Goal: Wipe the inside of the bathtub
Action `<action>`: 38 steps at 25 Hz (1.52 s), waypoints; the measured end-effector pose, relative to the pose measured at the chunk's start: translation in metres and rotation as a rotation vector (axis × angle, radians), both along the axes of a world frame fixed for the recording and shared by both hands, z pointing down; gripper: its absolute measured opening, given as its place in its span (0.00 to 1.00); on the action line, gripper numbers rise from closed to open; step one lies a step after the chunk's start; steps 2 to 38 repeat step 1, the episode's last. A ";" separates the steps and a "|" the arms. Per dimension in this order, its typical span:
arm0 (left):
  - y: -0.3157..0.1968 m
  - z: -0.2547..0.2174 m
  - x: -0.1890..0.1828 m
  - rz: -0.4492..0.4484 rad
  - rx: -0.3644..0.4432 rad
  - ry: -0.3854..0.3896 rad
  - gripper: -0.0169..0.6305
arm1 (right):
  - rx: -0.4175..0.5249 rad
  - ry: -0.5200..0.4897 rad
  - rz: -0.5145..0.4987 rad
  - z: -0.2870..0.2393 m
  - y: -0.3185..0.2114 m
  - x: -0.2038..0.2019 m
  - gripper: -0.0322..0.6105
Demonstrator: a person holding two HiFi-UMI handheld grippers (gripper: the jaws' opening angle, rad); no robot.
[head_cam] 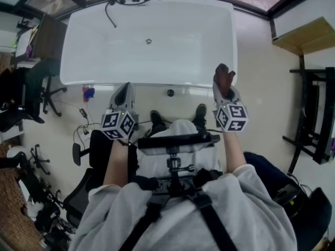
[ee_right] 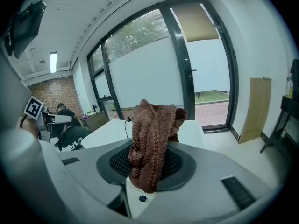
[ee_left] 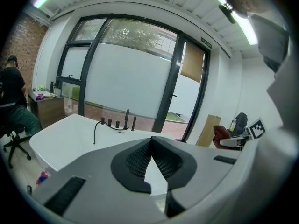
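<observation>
**Grippers**
- Left gripper (head_cam: pixel 124 90): jaws together at the tips, nothing between them. It is held just short of the tub's near rim.
- Right gripper (ee_right: pixel 152 158): jaws clamped on a brown knitted cloth (ee_right: pixel 153 134), which stands bunched up above the pads. It is level with the left gripper and well apart from it.

**Task item**
- Bathtub (head_cam: pixel 157 59): white, rectangular with rounded corners, directly ahead of both grippers. Its near rim lies just beyond the jaw tips. In the head view the top of the cloth overlaps that rim at its right end; contact cannot be told.
- Drain (head_cam: pixel 148 41): in the tub floor, ahead of and between the two grippers.
- Black taps (ee_left: pixel 126 119): on the far rim, with a black hose (head_cam: pixel 110 15) trailing into the tub.

**Room**
- Floor (head_cam: pixel 261 93): pale and smooth, beneath both grippers.
- Dark-framed windows (ee_left: pixel 126 78): beyond the tub, frosted in the lower part.
- Glazed door (ee_right: pixel 208 69): ahead and right of the right gripper.
- Wooden board (ee_right: pixel 256 108): right of that door.
- Black rack (head_cam: pixel 314 119): well to the right of the right gripper.
- Office chair (head_cam: pixel 31 101) and wooden cabinet (head_cam: pixel 49 38): left of the left gripper.
- Seated person (ee_left: pixel 11 97): far left, beside the brick wall (ee_right: pixel 56 94).
- Small blue and red item (head_cam: pixel 88 93): on the floor, just left of the left gripper.
</observation>
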State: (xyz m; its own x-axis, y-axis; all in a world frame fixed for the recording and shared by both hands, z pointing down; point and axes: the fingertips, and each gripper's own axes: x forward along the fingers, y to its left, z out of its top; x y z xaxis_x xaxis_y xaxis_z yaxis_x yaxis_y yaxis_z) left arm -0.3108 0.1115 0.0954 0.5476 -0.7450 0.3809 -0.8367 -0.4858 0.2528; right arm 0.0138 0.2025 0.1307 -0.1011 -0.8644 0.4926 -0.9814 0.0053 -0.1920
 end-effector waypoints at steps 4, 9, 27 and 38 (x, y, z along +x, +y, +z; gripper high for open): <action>0.001 0.001 0.000 -0.003 -0.001 -0.001 0.04 | -0.001 0.001 0.000 0.000 -0.001 0.002 0.23; 0.001 0.001 0.000 -0.003 -0.001 -0.001 0.04 | -0.001 0.001 0.000 0.000 -0.001 0.002 0.23; 0.001 0.001 0.000 -0.003 -0.001 -0.001 0.04 | -0.001 0.001 0.000 0.000 -0.001 0.002 0.23; 0.001 0.001 0.000 -0.003 -0.001 -0.001 0.04 | -0.001 0.001 0.000 0.000 -0.001 0.002 0.23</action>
